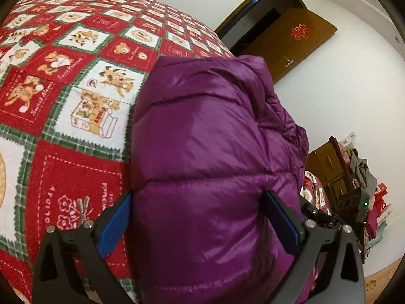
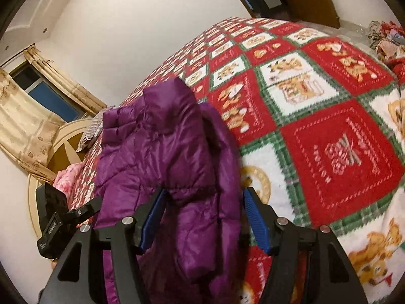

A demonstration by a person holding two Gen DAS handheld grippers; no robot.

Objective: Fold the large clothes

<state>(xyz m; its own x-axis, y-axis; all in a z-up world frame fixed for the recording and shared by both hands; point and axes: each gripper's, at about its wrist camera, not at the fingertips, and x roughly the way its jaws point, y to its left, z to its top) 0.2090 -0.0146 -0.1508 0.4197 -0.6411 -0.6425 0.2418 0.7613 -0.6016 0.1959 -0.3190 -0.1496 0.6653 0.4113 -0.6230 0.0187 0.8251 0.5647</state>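
Observation:
A purple down jacket lies folded in a thick bundle on a bed with a red, white and green bear-print quilt. My left gripper has its blue pads pressed against both sides of the puffy bundle, gripping it. In the right wrist view the jacket shows its rumpled other side, with a sleeve or flap hanging between the fingers. My right gripper holds that purple fabric between its blue pads, above the quilt.
A brown door stands open beyond the bed's far edge. A wooden cabinet and piled clothes stand at the right. In the right wrist view a curtained window, a round headboard and a pink pillow sit at the left.

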